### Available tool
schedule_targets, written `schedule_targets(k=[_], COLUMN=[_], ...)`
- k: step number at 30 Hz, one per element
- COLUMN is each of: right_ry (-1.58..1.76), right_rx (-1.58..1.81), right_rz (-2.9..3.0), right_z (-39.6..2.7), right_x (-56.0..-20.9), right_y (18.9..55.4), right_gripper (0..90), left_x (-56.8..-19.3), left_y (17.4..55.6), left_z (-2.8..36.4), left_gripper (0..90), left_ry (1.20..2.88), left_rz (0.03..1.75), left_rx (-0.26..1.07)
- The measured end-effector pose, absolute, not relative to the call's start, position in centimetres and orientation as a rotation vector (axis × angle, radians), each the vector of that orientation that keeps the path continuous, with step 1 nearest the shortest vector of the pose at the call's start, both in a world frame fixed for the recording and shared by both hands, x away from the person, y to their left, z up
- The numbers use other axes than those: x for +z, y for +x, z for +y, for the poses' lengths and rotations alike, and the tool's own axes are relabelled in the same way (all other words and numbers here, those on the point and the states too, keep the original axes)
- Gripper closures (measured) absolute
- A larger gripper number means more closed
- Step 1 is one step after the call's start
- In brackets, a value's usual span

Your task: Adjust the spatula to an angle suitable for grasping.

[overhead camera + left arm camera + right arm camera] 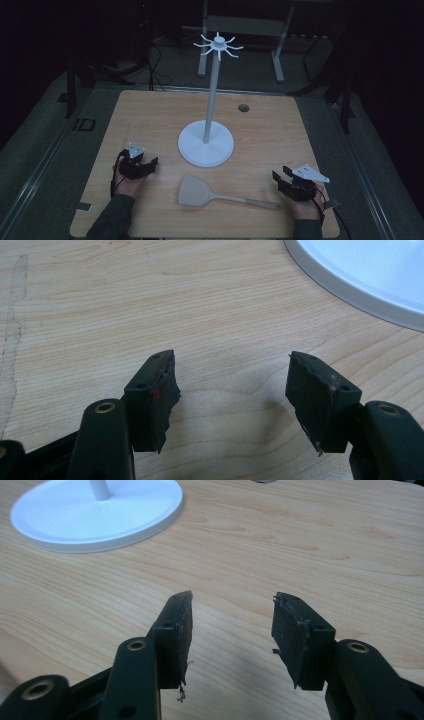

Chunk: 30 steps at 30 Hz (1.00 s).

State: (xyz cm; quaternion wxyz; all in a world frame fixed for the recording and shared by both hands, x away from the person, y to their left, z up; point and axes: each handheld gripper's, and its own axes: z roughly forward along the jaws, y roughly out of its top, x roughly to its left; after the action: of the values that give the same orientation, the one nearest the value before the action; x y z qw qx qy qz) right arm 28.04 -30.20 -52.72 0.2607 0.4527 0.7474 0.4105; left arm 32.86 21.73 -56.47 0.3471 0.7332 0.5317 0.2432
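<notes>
We see a pale spatula (pixel 210 194), flat trapezoid blade and slim wooden handle, lying on the light wood-grain worktop (pixel 280 130) between our two tools, just in front of the white stand's round base (pixel 206 144). The left tool (pixel 145 161) rests with its black, rough-edged jaws apart over bare wood. The right tool (pixel 280 176) likewise gapes, holding nothing, near the handle's tip.

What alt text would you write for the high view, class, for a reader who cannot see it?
A spatula lies on a wooden table between two hand-held grippers, the left gripper and right gripper, both open. Behind it stands a white hook stand.
</notes>
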Motion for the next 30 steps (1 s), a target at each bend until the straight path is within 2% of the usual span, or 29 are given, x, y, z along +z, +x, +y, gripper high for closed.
schedule_targets(k=[8, 11, 15, 19, 21, 25, 30], right_ry=[1.219, 1.213, 1.185, 1.158, 1.144, 1.109, 1.072], right_rx=[1.159, 1.167, 1.191, 1.23, 1.242, 1.239, 1.252], right_rz=[2.041, 2.051, 2.083, 2.102, 2.118, 2.159, 2.212], right_z=[-30.1, -29.9, -29.5, -29.0, -28.7, -28.1, -27.3], right_x=[-52.4, -52.3, -52.2, -52.0, -52.0, -52.2, -52.6], right_y=[27.5, 27.1, 26.3, 25.5, 25.2, 24.8, 24.4], right_gripper=[48.3, 50.9, 62.8, 79.9, 84.8, 89.1, 89.8], left_x=[-56.4, -56.4, -56.4, -56.4, -56.4, -56.5, -56.5], left_y=[32.8, 32.8, 32.8, 32.8, 32.8, 32.8, 32.8], left_z=[21.7, 21.7, 21.7, 21.6, 21.6, 21.6, 21.6], left_gripper=[37.3, 37.3, 37.3, 37.3, 37.3, 37.3, 37.3], left_ry=[1.906, 1.907, 1.908, 1.909, 1.908, 1.909, 1.91], left_rz=[1.374, 1.373, 1.374, 1.372, 1.372, 1.371, 1.371], left_rx=[0.637, 0.635, 0.635, 0.634, 0.634, 0.635, 0.635])
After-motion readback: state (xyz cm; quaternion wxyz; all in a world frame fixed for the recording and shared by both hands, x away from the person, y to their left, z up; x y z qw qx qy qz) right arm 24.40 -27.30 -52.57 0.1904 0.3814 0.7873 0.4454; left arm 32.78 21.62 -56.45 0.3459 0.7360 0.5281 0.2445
